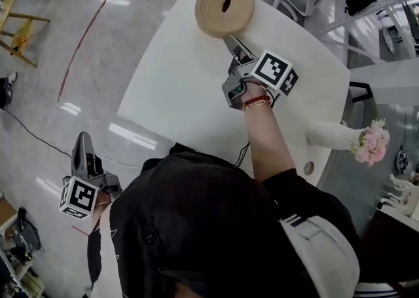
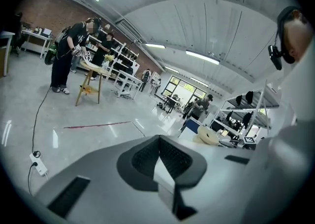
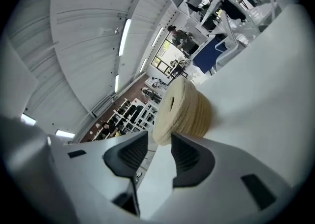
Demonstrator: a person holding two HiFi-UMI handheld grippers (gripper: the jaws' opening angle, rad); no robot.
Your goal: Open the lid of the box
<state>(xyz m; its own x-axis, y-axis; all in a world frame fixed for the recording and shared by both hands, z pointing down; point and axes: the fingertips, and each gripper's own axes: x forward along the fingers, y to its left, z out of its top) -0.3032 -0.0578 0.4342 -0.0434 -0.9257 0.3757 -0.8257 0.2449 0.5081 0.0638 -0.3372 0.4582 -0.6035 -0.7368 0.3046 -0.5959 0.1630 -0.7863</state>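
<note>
Round woven box sits at the far edge of the white counter, lid apparently on and closed; a dark slot shows at the lid's centre.

Right gripper is stretched toward the box, its tip just short of the near side. In the right gripper view its fingers stand apart with nothing between them; the box lies just beyond the gap. Judgement: the fingers are lined up to take the lid's rim, grasp not yet made.

Left gripper hangs low beside the person, off the counter over the floor, likely parked out of the way. Its fingers are together, empty.
</note>
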